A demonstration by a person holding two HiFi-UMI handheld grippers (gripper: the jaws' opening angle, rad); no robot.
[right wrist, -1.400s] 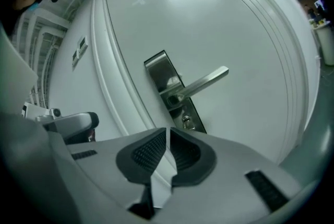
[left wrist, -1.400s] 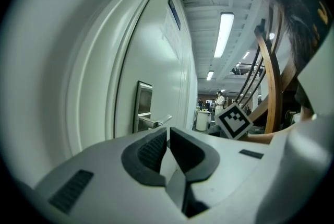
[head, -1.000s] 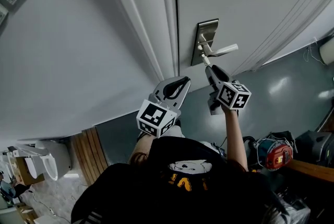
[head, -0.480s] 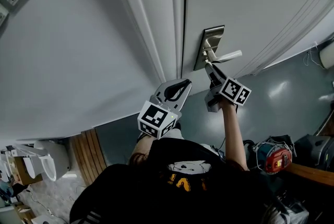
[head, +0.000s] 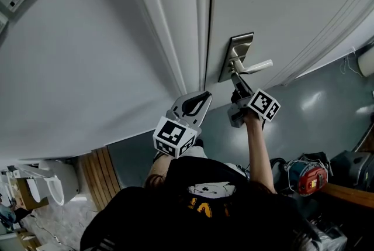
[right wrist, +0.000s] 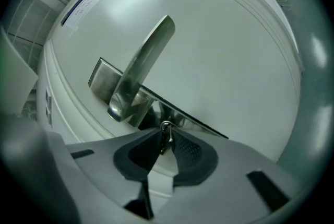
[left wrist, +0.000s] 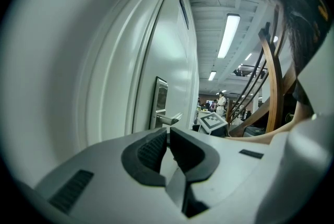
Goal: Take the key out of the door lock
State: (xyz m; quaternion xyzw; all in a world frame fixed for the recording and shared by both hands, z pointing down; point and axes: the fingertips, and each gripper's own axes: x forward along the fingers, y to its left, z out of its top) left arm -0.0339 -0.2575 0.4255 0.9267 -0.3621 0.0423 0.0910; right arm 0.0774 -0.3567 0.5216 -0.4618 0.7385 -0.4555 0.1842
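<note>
— Where's the small metal key (right wrist: 164, 140)?
— At the silver lock plate (right wrist: 102, 78) below the lever handle (right wrist: 143, 61), between the right gripper's (right wrist: 166, 132) closing jaws, pads touching it.
— The left gripper (left wrist: 167, 133)?
— Off the white door (left wrist: 172, 61), jaws nearly together, nothing between.

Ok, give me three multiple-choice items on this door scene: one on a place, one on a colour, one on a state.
1. Where is the small metal key?
A) between the jaws of the right gripper, below the silver lever handle
B) lying on the floor
C) hanging on the wall

2. The panelled door is:
A) brown
B) white
C) red

3. The jaws of the left gripper are:
A) clamped on the handle
B) wide apart
C) together, empty

Answers:
1 A: the right gripper view shows its closing jaws with the key between the pads.
2 B: it is white in every view.
3 C: its own view shows the pads meeting on nothing.
</note>
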